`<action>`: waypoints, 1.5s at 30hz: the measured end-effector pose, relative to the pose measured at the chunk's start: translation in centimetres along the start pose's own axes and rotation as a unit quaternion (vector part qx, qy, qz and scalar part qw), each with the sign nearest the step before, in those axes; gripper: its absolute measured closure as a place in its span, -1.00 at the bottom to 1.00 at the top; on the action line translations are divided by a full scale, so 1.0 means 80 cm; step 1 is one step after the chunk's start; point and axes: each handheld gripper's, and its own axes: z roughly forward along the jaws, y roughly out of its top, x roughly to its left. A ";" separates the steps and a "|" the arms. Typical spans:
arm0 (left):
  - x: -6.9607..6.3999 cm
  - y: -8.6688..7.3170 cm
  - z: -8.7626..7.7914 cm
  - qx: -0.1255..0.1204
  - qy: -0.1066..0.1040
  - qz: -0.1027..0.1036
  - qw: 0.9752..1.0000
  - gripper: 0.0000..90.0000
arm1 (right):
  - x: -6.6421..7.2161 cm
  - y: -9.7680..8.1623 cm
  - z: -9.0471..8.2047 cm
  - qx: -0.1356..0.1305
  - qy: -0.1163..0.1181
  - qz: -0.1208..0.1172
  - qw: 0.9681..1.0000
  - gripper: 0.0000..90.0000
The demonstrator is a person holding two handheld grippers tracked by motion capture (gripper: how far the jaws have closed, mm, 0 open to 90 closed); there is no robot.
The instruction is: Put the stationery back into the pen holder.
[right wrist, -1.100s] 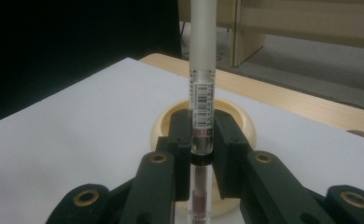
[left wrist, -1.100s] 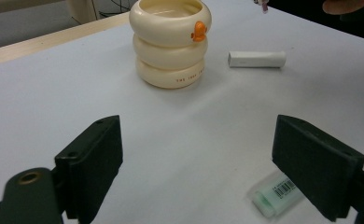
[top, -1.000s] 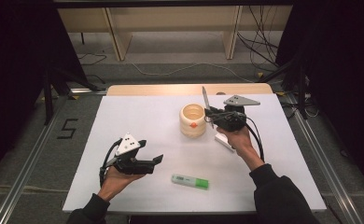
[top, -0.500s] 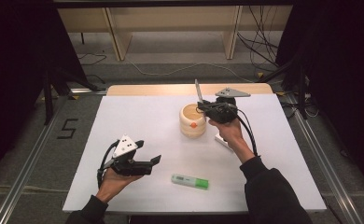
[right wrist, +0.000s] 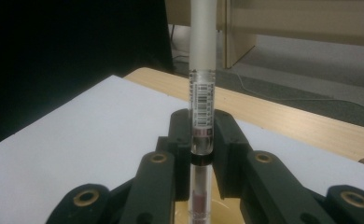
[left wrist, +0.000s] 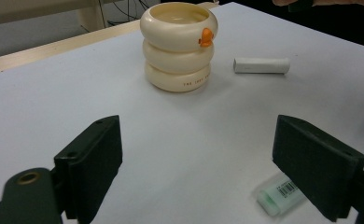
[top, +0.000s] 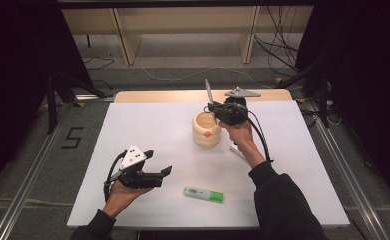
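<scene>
A cream cup [top: 206, 129] made of stacked rings, with a small orange figure on its side, stands mid-table; the left gripper view shows the cup [left wrist: 178, 44] ahead. My right gripper [top: 214, 107] hovers over the cup's right rim, shut on a pen [top: 209, 91] that points up. In the right gripper view the pen [right wrist: 202, 93] stands upright between the pads of the right gripper [right wrist: 202, 135], its lower end above the cup's opening. My left gripper [top: 158, 161] rests open at the front left; its jaws [left wrist: 196, 154] stand wide apart with nothing between them.
A green and white barcoded stick [top: 203, 194] lies near the front edge, by the left gripper's right jaw [left wrist: 280, 198]. A white tube [top: 236, 150] lies right of the cup [left wrist: 261, 65]. The white tabletop [top: 148, 125] ends at a wooden strip at the back.
My right hand has carried the pen leftward, from beside the cup to over its rim. The left hand and gripper have stayed put.
</scene>
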 end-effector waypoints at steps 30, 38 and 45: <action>0.000 0.000 0.001 -0.007 0.000 -0.003 1.000 -0.65 | 0.003 -0.016 0.037 0.024 -0.010 0.013 1.000 0.76; 0.000 -0.001 0.001 -0.007 0.001 -0.004 1.000 -0.65 | 0.005 -0.021 0.038 0.030 -0.009 0.010 0.999 0.76; 0.001 -0.001 0.001 -0.006 0.000 -0.004 1.000 -0.65 | 0.002 -0.026 0.038 0.037 -0.008 0.013 0.999 0.52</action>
